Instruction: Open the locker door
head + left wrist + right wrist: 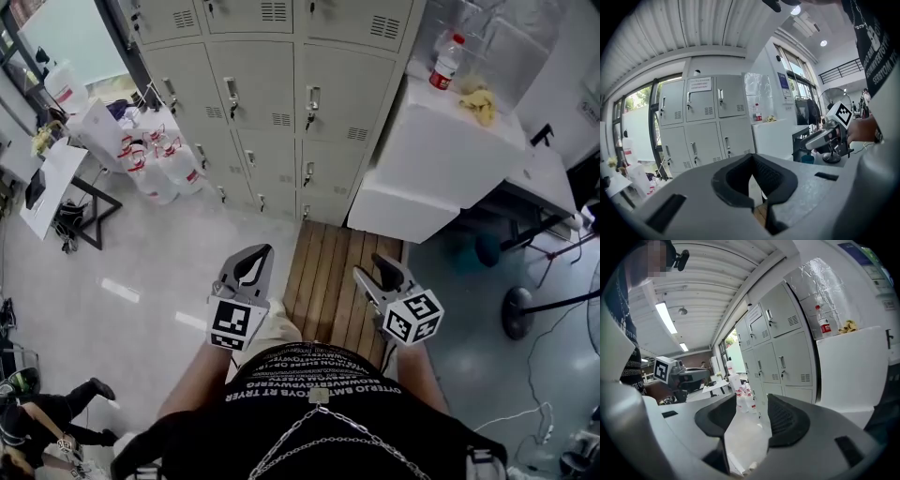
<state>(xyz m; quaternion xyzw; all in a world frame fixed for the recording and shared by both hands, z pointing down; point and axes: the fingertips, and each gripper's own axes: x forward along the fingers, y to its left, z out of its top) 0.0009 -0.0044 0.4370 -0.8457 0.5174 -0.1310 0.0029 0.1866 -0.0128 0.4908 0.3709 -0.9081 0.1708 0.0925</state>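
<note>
Currently the left gripper (257, 257) sits low in the head view with its jaws closed on nothing, and the right gripper (383, 267) beside it has its jaws apart and empty. Both hang over a strip of wooden boards (328, 281), well short of the grey lockers (272, 94) across the top of the frame, whose doors are all shut.

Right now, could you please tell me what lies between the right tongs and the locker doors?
Only bare floor: a slatted wooden strip runs from the right tongs to the locker doors, nothing on it, in the head view.
</note>
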